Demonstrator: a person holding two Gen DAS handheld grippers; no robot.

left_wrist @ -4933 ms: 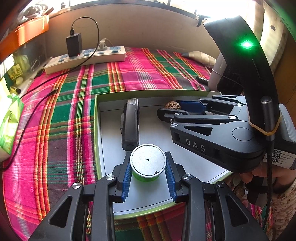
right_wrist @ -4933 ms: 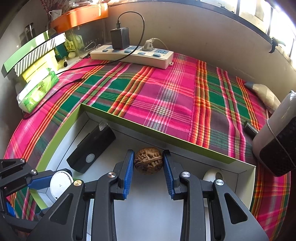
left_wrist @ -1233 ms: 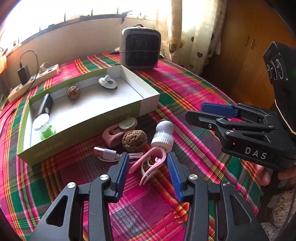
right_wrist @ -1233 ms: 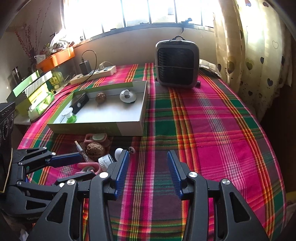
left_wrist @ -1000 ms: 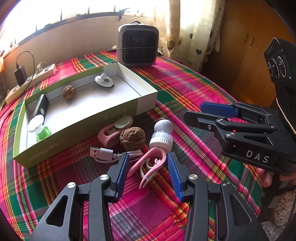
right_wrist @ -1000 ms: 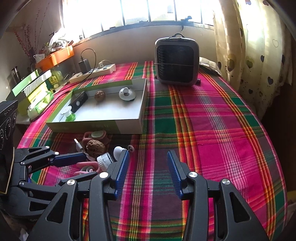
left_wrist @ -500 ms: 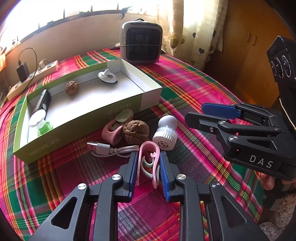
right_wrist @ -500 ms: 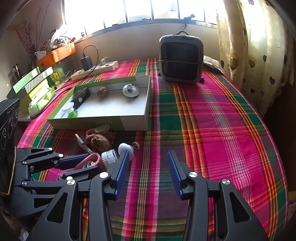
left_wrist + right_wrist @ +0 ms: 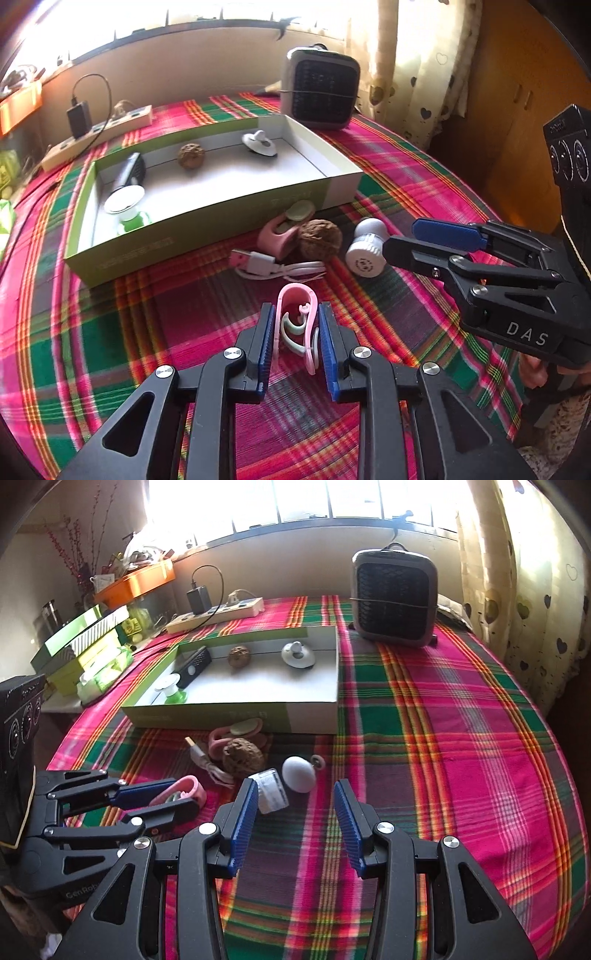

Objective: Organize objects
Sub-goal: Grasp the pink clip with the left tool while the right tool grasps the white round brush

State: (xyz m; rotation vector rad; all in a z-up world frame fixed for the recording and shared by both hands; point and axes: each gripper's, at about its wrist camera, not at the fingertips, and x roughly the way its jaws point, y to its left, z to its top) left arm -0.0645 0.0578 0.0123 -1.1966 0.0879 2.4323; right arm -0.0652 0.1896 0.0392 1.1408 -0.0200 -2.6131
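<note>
Ok, my left tool is clamped on the pink clip, low over the plaid bench, just in front of the green box. Right tool hangs open, empty, near the white bulb-shaped gadget.

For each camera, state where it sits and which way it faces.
Left wrist: on the left gripper, looking along its fingers, shut on the pink clip; the right gripper shows at right.
Right wrist: on the right gripper, fingers open over the plaid cloth; left gripper at lower left.
Shared: green box, walnut, heater.
</note>
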